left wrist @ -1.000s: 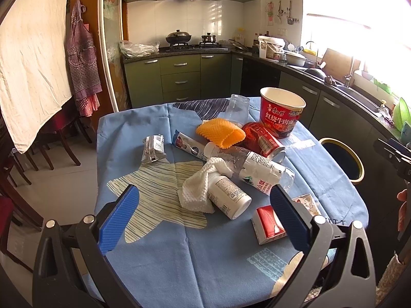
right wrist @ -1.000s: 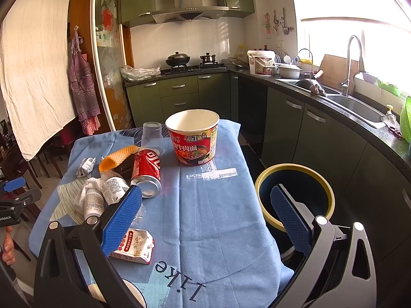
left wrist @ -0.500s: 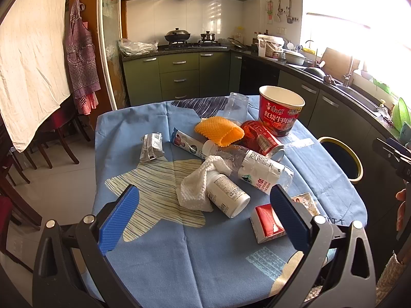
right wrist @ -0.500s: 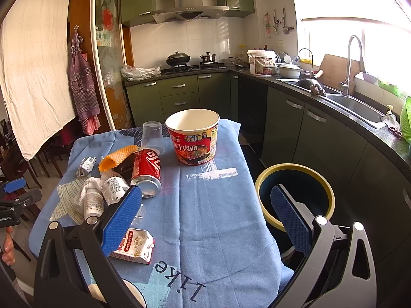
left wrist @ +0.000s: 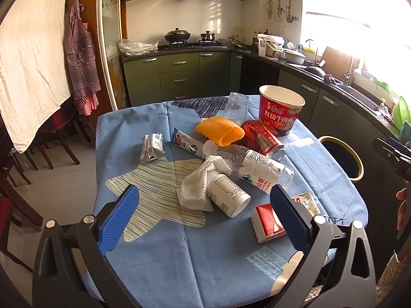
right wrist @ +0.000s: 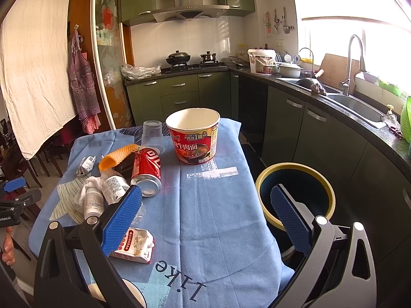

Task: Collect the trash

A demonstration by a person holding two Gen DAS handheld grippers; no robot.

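Change: the left tool (left wrist: pixel 204 211) has edged slightly nearer the counter (left wrist: pixel 221 256); the right tool (right wrist: pixel 205 214) has stayed put.
Tools: both jaws spread wide, holding nothing.
Trash: red can (left wrist: pixel 262 137), plastic bottle (left wrist: pixel 253 165), noodle cup (right wrist: pixel 194 134) on the counter.
Bin (right wrist: pixel 295 177): beside the counter's right edge.

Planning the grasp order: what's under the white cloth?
The white cloth drapes over the neck end of a small white bottle and touches the clear plastic bottle. The small bottle's cap end is covered; anything else beneath the cloth is hidden.
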